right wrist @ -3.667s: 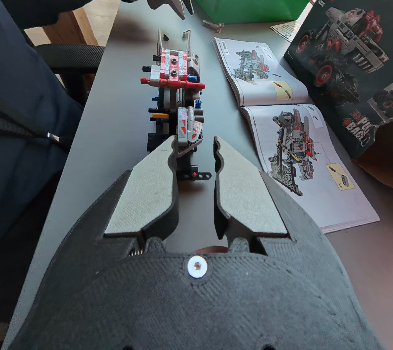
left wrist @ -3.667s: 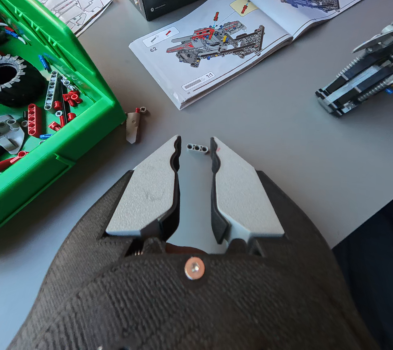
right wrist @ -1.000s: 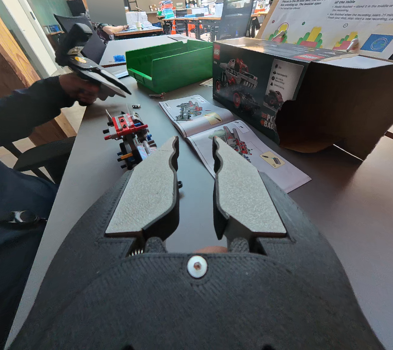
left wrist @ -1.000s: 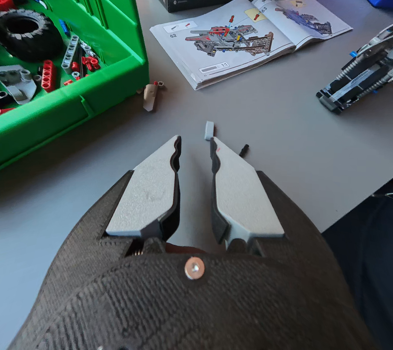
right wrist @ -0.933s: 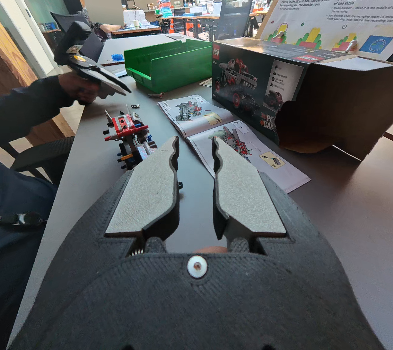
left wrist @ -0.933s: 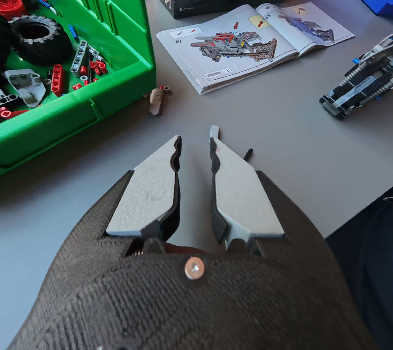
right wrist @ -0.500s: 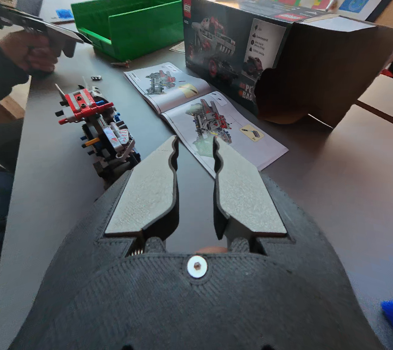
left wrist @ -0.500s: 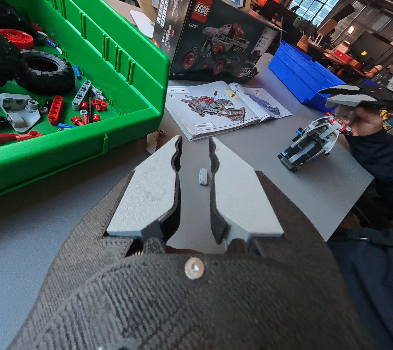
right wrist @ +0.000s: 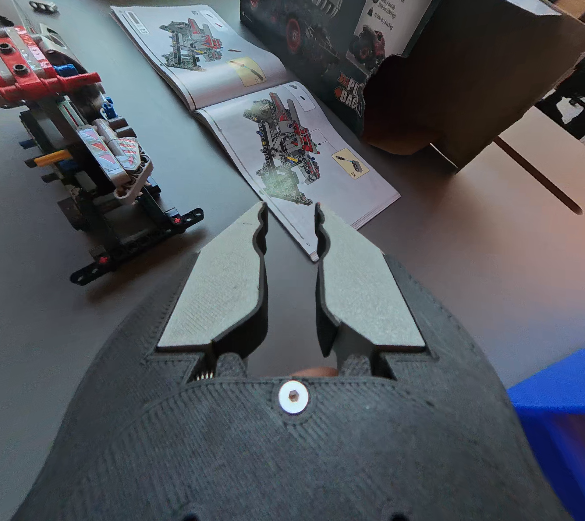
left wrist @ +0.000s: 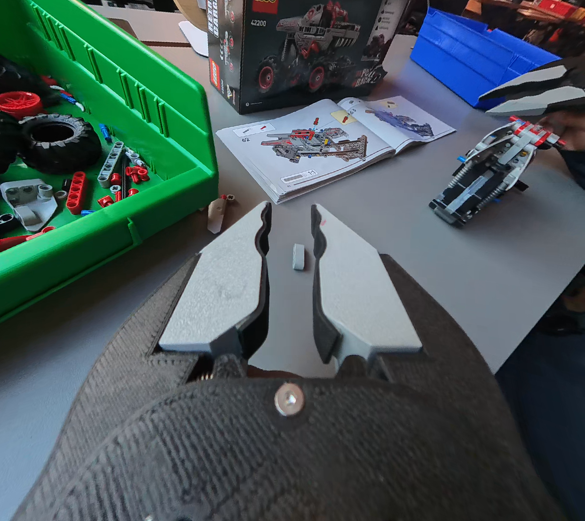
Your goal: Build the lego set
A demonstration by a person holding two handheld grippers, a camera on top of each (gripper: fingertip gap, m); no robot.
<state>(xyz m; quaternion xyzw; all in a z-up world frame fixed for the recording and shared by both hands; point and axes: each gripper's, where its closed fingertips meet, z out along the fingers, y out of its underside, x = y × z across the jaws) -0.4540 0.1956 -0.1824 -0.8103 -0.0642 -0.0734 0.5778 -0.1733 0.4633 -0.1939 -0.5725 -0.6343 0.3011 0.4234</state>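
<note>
Left claw (left wrist: 291, 217) hangs open and empty over the small grey beam (left wrist: 298, 256) on the tabletop (left wrist: 395, 246), probably lining up a grab, while the right claw (right wrist: 291, 217) sits open and empty too, near the manual (right wrist: 240, 113).

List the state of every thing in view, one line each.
left gripper: open, empty
right gripper: open, empty
small grey piece: loose on table
instruction booklet: open, flat
green bin: holds parts
set box: end torn open
partial model: on table, ungripped

Small grey beam (left wrist: 298, 256): turned end-on, now lying on the worktop (left wrist: 395, 246) between the parted fingers of the left hand-held gripper (left wrist: 290, 212). Right hand-held gripper (right wrist: 290, 210): lowered from room-level aim toward the open instruction booklet (right wrist: 285, 138), jaws apart, empty.
</note>
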